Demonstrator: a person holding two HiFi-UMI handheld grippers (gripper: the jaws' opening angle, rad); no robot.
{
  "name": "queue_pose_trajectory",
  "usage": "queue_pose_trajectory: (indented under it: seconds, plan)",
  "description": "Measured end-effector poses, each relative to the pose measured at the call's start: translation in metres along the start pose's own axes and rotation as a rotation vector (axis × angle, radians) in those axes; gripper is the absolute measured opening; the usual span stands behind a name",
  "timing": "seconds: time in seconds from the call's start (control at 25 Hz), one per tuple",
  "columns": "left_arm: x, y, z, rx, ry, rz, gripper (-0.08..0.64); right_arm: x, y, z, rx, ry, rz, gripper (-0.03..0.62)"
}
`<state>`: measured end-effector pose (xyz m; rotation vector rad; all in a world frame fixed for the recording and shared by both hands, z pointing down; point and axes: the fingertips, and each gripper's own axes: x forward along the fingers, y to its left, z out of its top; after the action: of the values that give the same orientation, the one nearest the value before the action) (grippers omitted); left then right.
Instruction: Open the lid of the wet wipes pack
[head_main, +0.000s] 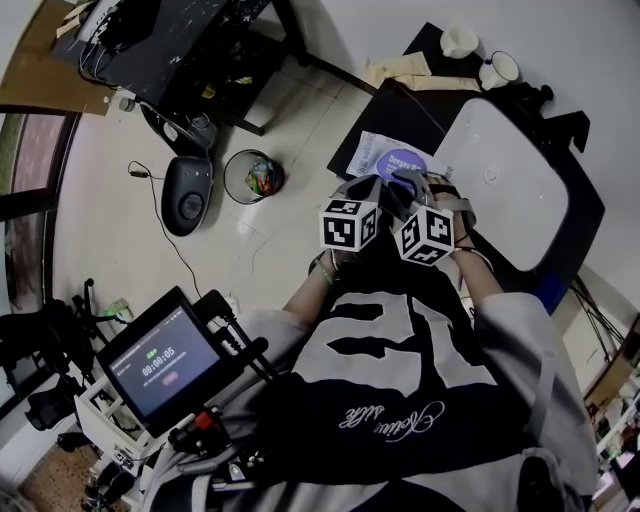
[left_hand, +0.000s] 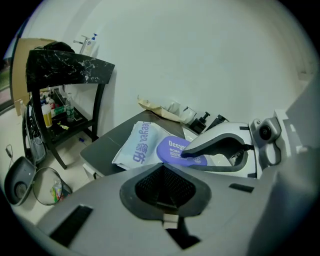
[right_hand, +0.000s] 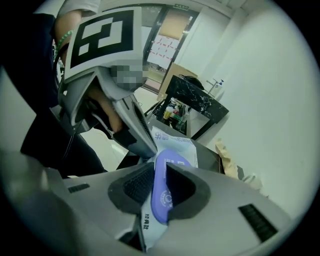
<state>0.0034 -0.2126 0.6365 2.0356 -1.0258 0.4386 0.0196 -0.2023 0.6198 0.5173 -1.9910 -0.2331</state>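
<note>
Not much done yet, I reckon. The right gripper (right_hand: 162, 172) had its jaws closed on the edge of the purple lid (right_hand: 161, 195), but the lid looked pretty much flat on the wipes pack (left_hand: 136, 146), so the actual lifting was still to do. The pack sat near the corner of the dark table (head_main: 400, 110). The left gripper (left_hand: 165, 189) had its jaws together with nothing in them. The bin (head_main: 251, 175) on the floor held colourful rubbish.

One wet wipes pack (head_main: 385, 155), two white cups (head_main: 459, 40) (head_main: 498, 68), one waste bin (head_main: 250, 176), one white tray (head_main: 515, 190)
</note>
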Motion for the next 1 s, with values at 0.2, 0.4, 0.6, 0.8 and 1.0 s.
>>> queue_pose_trajectory:
  seconds: [0.2, 0.4, 0.6, 0.8, 1.0]
  plan:
    - [-0.001, -0.011, -0.007, 0.152, 0.006, 0.025, -0.002, -0.012, -0.001, -0.003, 0.151, -0.037, 0.046, 0.071]
    - [0.002, -0.011, -0.006, 0.161, 0.013, 0.021, -0.002, -0.028, -0.018, 0.01, 0.228, -0.163, 0.019, 0.049]
    - [0.0, -0.008, -0.008, 0.151, 0.012, 0.019, -0.002, -0.047, -0.06, 0.021, 0.307, -0.248, -0.088, 0.047]
    - [0.002, -0.007, -0.005, 0.138, 0.015, 0.016, -0.002, -0.043, -0.105, 0.012, 0.353, -0.242, -0.166, 0.035]
    - [0.004, -0.005, -0.005, 0.126, 0.018, 0.016, -0.002, -0.016, -0.135, -0.015, 0.449, -0.193, -0.2, 0.035]
